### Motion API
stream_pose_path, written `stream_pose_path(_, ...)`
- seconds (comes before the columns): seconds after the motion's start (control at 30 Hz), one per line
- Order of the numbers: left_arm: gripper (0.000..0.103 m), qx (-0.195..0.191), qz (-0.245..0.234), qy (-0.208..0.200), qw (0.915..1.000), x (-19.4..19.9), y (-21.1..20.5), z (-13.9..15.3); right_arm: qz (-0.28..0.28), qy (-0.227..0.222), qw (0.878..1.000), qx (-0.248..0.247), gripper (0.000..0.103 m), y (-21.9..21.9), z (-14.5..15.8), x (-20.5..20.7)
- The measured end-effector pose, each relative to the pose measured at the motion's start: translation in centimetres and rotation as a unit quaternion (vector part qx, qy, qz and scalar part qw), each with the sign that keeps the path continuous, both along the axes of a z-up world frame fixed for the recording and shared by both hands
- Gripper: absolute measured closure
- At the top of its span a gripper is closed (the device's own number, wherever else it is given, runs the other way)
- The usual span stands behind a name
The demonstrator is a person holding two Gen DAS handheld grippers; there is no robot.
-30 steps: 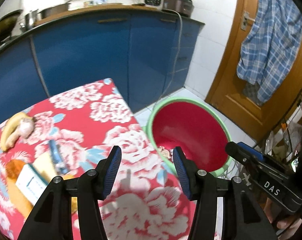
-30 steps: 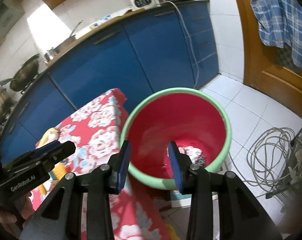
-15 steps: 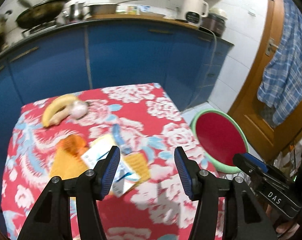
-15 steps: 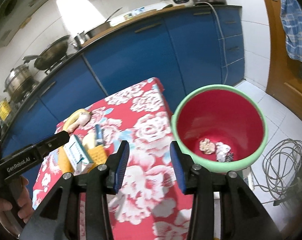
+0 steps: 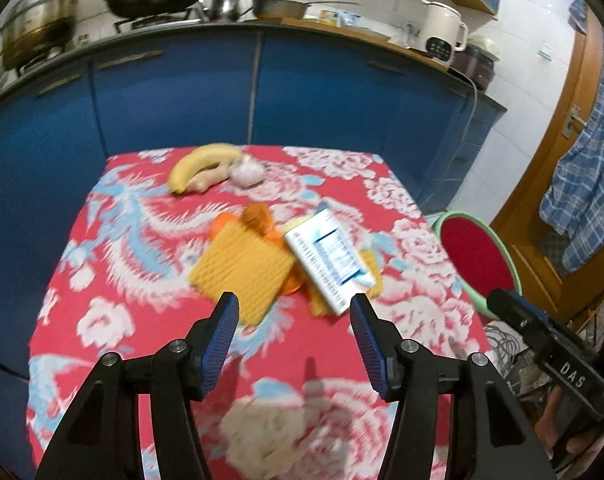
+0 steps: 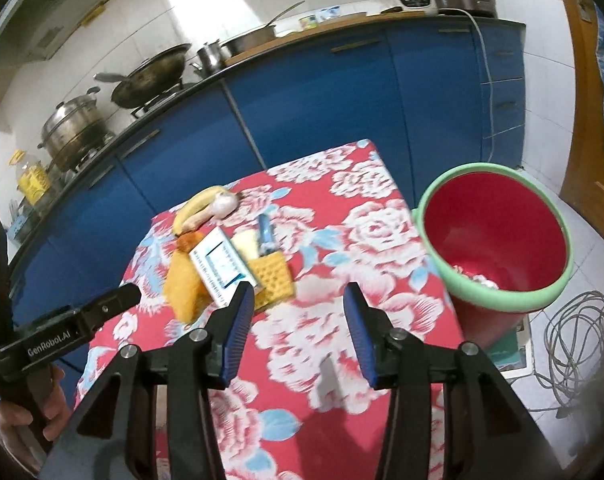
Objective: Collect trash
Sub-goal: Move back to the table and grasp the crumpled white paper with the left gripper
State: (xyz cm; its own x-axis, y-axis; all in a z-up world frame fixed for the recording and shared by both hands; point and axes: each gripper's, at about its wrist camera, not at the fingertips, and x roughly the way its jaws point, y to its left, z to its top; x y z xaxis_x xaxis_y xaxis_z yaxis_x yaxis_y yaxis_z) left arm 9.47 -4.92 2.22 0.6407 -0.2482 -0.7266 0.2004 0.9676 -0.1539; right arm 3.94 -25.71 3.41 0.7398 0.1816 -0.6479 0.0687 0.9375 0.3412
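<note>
One white box point(image 5: 329, 258) printed in blue lies tilted on two yellow waffle-textured cloths point(image 5: 244, 266) at the middle of the red flowered table point(image 5: 114, 320). One banana point(image 5: 200, 163) sits at the far edge. One red bin point(image 6: 498, 240) with a green rim stands just beside the table, scraps inside. Both the left gripper point(image 5: 290, 338) and the right gripper point(image 6: 296, 330) angle down over the table, jaws opening, with nothing between them.

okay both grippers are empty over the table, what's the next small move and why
Probably ease the left gripper, jaws opening and empty, forward and down onto the white carton. It lies atop the yellow pile just ahead of the fingers, and the red bucket stands beside the table for dropping.
</note>
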Motion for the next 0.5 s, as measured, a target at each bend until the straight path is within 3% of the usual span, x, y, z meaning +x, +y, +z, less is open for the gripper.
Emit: stream_pose_path(0.5,0.041,0.004,0.014,0.065,0.9978,-3.1,3.6,-5.1,0.02,0.012,1.0,-0.009,0.054,3.5,-0.4,-1.1)
